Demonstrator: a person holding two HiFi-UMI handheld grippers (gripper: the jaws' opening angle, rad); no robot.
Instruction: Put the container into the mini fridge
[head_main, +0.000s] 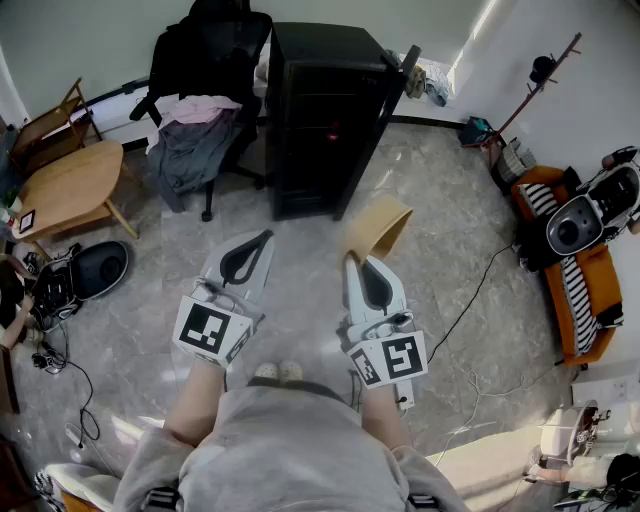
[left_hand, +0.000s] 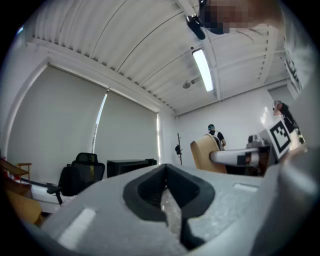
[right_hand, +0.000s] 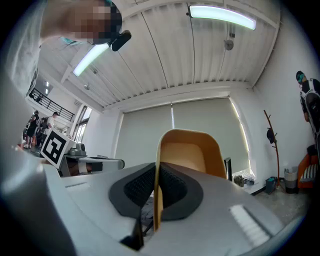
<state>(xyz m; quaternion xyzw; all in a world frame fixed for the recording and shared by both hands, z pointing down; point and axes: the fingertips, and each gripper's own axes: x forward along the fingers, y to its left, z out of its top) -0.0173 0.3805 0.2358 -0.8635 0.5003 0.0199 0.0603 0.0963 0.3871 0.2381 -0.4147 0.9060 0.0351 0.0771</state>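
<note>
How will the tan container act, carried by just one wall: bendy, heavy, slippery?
Probably stiff: the container holds its shape though the right tongs pinch only one thin wall. Likely light: it looks empty and sticks out from that single pinch. It might swivel or slip if jolted, since the wall looks smooth.

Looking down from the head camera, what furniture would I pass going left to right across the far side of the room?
wooden table → office chair draped with clothes → black mini fridge → coat stand
</note>
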